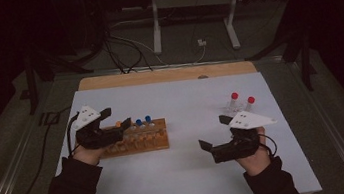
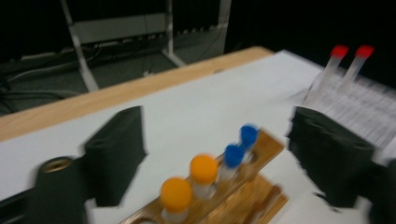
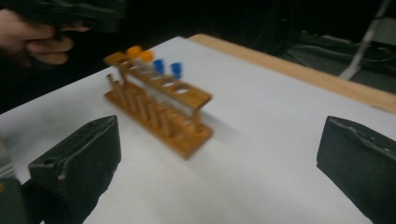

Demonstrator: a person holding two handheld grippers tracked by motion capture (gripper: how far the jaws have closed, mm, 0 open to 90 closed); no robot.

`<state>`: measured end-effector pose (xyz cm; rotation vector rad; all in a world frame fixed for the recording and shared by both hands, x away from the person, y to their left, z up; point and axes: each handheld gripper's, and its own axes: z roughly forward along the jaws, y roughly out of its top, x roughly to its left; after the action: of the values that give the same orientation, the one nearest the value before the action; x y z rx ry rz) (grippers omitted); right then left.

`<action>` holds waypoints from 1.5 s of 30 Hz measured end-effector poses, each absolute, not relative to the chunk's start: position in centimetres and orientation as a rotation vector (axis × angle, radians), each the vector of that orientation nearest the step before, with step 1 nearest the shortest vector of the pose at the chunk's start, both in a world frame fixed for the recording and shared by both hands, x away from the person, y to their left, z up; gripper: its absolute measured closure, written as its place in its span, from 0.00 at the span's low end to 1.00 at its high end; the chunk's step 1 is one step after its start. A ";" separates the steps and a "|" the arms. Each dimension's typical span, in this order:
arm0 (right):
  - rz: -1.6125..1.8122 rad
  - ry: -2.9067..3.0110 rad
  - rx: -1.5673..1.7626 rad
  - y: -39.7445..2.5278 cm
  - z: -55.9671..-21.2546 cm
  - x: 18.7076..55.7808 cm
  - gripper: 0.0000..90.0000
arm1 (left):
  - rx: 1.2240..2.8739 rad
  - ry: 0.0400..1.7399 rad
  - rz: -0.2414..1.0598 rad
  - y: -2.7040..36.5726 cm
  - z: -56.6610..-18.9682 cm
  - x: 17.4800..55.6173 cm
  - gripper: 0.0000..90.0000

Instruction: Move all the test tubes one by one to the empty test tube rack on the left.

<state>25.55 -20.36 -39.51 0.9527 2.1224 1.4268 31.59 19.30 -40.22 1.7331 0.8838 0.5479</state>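
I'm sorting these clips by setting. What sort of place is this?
Probably a lab-style test bench in a dark room: a wooden tube rack with orange- and blue-capped tubes stands on a white sheet, two red-capped tubes stand apart, and cables trail across the floor behind.

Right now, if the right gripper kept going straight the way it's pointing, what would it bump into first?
Probably the wooden rack. The right gripper is open and points across bare white sheet toward the rack's empty end, with nothing between. Depth is hard to judge, so it might just slip past that end.
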 end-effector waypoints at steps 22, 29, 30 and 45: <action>1.233 1.830 1.166 -31.8 -40.5 30.3 0.00 | 1.739 0.727 0.506 18.7 -39.2 30.4 0.01; 1.159 1.836 1.313 -33.4 -43.1 32.1 0.00 | 1.743 0.718 0.499 18.5 -39.2 30.4 0.01; 1.149 1.835 1.330 -33.5 -43.4 32.3 0.05 | 1.743 0.720 0.503 18.5 -39.2 30.4 0.01; 1.081 1.914 1.398 -33.7 -46.7 34.2 0.56 | 1.756 0.715 0.498 18.3 -39.3 30.4 0.01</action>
<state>34.19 -33.70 -46.66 1.3984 1.9143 1.0806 30.39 18.35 -39.26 1.7562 0.7146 0.4978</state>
